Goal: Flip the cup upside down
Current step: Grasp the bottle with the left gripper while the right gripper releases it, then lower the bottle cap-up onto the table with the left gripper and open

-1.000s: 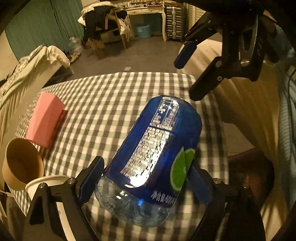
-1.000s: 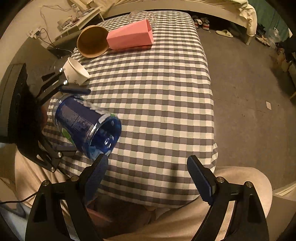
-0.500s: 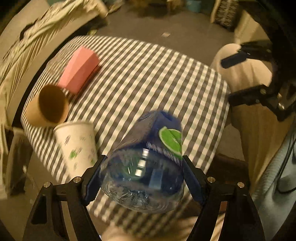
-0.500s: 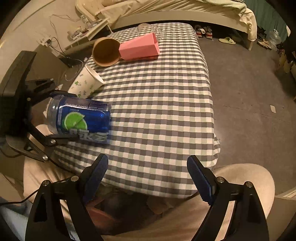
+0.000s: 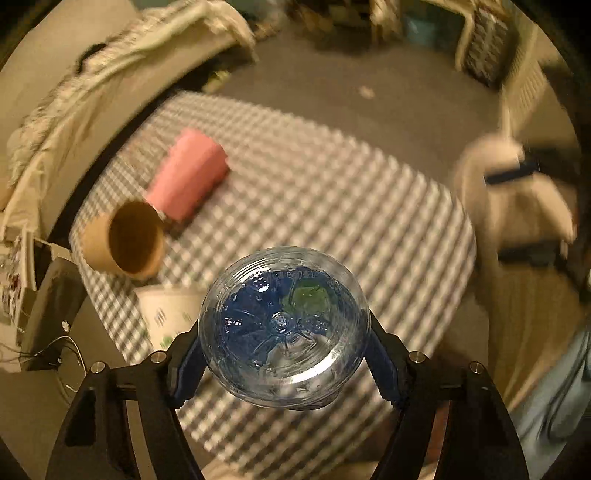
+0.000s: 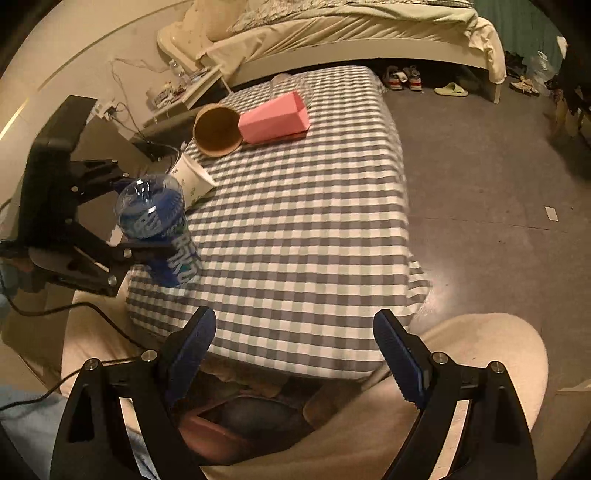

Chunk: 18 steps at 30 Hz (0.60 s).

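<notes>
A clear plastic cup with a blue label (image 5: 283, 328) is clamped in my left gripper (image 5: 284, 354). Its clear base faces the left wrist camera. In the right wrist view the cup (image 6: 159, 230) stands base up, mouth down, just above the near left corner of the checked table (image 6: 303, 221), held by the left gripper (image 6: 122, 218). I cannot tell whether its rim touches the cloth. My right gripper (image 6: 295, 347) is open and empty, off the table's near edge above the person's lap.
A brown paper cup (image 6: 217, 129) and a pink carton (image 6: 273, 118) lie on their sides at the table's far left. A white printed paper cup (image 6: 192, 177) lies beside the held cup. A bed (image 6: 351, 33) stands beyond.
The left gripper has turned the cup from lying tilted on its side to base up, mouth down, over the table's near left corner. The right gripper has stayed open and in place.
</notes>
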Tool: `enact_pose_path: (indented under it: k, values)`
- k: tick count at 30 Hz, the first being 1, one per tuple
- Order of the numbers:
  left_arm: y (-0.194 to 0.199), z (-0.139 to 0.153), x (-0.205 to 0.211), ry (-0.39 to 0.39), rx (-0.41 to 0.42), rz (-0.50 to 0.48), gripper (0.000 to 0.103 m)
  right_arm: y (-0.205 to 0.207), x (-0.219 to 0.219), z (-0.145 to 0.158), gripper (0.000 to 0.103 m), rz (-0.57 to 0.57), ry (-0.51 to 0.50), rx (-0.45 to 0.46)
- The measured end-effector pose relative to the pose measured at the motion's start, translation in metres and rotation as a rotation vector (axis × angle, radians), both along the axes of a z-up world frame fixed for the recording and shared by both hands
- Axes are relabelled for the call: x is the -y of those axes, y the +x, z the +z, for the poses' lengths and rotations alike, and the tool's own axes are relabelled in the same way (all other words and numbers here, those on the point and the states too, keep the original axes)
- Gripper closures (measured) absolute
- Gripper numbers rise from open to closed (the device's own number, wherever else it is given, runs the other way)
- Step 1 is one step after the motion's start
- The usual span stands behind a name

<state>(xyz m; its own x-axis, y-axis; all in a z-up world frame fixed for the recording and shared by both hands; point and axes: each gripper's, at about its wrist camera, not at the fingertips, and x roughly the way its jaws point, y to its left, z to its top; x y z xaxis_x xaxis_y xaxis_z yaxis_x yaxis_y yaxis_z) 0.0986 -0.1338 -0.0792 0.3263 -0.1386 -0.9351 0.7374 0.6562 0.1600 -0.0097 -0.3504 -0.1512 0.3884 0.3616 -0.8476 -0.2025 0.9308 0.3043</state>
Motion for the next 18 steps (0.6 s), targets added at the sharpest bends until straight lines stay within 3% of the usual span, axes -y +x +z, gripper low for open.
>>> enact_pose_path:
  k: [4,8,12,18]
  values:
    - [0.024,0.012,0.01,-0.141,0.132,0.122,0.026,0.0,0.007,-0.002,0.016,-0.019,0.007,0.0]
    - [0.042,-0.001,0.019,-0.249,0.272,0.289,0.026,0.0,0.009,-0.004,0.016,-0.029,0.005,-0.002]
    - [0.045,-0.029,0.025,-0.307,0.248,0.397,0.026,0.002,0.011,-0.004,0.016,-0.037,-0.014,-0.003]
    - [0.039,-0.036,0.031,-0.328,0.267,0.398,0.029,0.008,0.012,-0.01,0.016,-0.047,-0.029,-0.02]
